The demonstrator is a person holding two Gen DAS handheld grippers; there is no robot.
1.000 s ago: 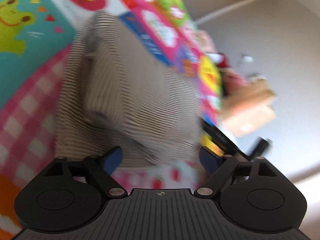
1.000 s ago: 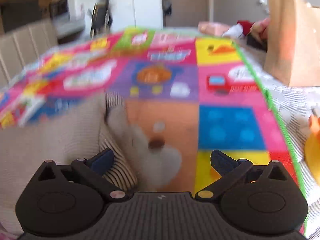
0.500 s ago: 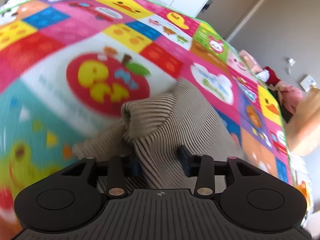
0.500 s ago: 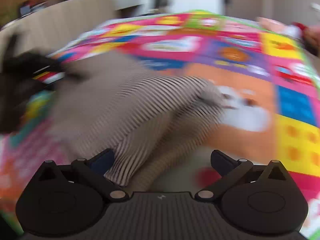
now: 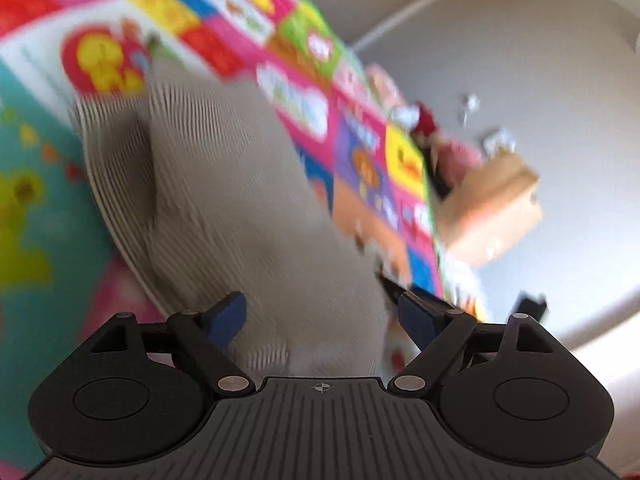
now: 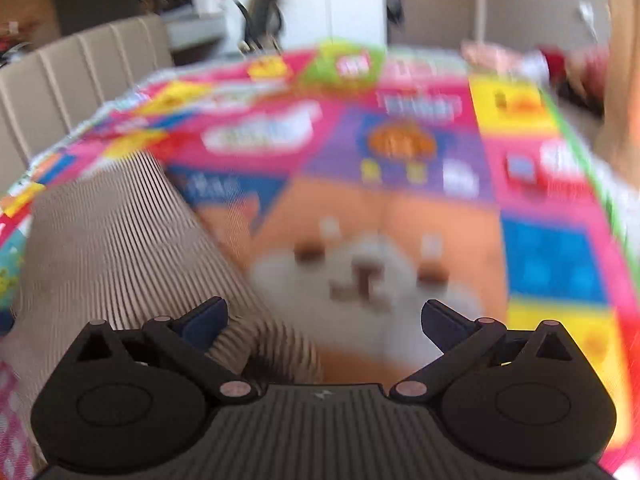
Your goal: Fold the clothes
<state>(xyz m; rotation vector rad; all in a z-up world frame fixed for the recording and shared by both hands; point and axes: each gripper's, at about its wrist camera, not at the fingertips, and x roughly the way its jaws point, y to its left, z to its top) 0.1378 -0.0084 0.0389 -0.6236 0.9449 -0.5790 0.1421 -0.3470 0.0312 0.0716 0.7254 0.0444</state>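
The left gripper [image 5: 320, 316] has released the striped garment [image 5: 240, 200]; both it and the right gripper [image 6: 324, 320] gape empty. Regrip an edge squarely before folding.

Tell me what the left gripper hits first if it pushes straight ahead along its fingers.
Most likely the striped garment: it fills the space between and ahead of the open left gripper, lying on the play mat. The image is blurred, so depth is uncertain.

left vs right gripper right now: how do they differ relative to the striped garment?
The left gripper has the beige striped garment filling the gap between its open jaws. The right gripper sits at the garment's edge: cloth by its left finger, colourful play mat under the rest. Both are open, gripping nothing.
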